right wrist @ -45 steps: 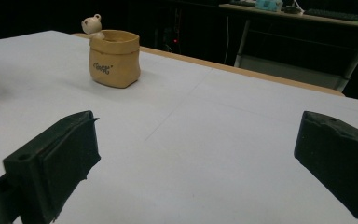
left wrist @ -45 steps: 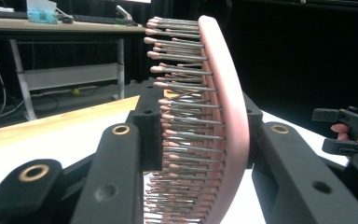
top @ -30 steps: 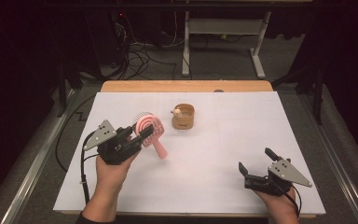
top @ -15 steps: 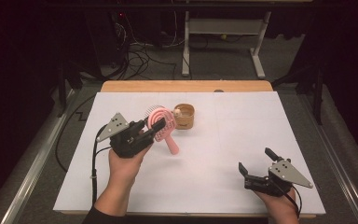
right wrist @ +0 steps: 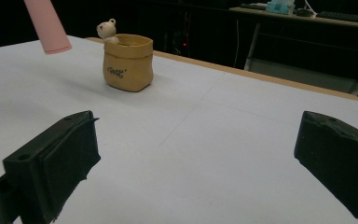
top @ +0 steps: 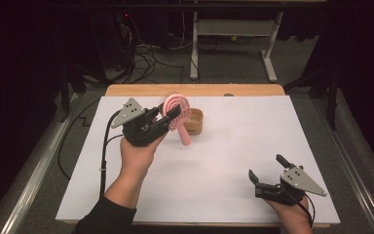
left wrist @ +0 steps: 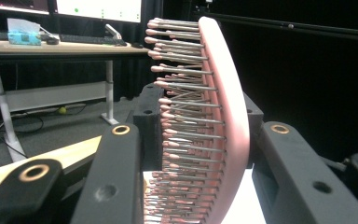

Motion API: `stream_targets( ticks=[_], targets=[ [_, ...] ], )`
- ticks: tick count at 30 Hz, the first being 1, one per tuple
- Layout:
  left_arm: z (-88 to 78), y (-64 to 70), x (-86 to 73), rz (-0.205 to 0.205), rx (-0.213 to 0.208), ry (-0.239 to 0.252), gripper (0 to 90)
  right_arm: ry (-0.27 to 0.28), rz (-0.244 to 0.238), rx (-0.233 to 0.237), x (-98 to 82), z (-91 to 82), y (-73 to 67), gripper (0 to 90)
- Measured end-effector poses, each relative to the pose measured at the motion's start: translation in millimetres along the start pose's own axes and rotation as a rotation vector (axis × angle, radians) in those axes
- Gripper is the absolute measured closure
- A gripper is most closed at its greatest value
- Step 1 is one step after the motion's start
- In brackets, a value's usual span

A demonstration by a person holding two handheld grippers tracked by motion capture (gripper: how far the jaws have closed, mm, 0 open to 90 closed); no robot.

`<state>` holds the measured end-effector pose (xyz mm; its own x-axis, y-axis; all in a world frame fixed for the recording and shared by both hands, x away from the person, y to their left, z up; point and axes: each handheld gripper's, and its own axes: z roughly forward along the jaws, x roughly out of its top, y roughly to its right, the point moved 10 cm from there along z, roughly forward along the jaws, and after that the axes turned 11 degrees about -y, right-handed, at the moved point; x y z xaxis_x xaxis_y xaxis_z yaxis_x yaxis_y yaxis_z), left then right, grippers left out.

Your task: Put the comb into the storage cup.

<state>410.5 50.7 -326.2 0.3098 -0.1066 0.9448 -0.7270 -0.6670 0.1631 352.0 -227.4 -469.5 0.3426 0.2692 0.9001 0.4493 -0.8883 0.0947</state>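
Observation:
My left gripper (top: 171, 117) is shut on the head of a pink hairbrush (top: 177, 111) and holds it off the table, handle hanging down. Seen from the left gripper view, the hairbrush (left wrist: 214, 121) stands on edge between the two black jaws, bristles to the left. A small tan pot (top: 194, 122) with a little bear figure on its rim stands just right of the brush. In the right gripper view the pot (right wrist: 128, 63) sits ahead at the left, with the hairbrush handle tip (right wrist: 46, 25) hanging above the table. My right gripper (top: 268, 173) rests open near the front right, nothing between its jaws.
A white sheet (top: 253, 141) covers the table, with a wooden edge (top: 195, 90) at the far side. Beyond it are desk legs (top: 270, 48) and cables (top: 146, 58) on the floor.
My left gripper has carried the hairbrush up and to the right, from left of the pot to right beside it. The right gripper has stayed put.

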Motion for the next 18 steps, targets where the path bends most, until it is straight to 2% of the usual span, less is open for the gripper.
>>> stream_targets(
  ticks=[8,11,18],
  targets=[
    [14.8,-1.1,18.3,-0.013,-0.002,0.015,63.4,0.009,0.001,0.003,1.8,-0.7,0.2,0.4],
    [18.2,-1.7,24.8,-0.004,-0.005,0.022,63.3,0.012,0.001,0.005,2.4,-1.2,0.1,0.4],
    [28.0,-8.9,35.9,0.013,0.022,0.020,63.3,0.017,0.007,0.007,3.3,-2.1,0.1,0.4]
  ],
)
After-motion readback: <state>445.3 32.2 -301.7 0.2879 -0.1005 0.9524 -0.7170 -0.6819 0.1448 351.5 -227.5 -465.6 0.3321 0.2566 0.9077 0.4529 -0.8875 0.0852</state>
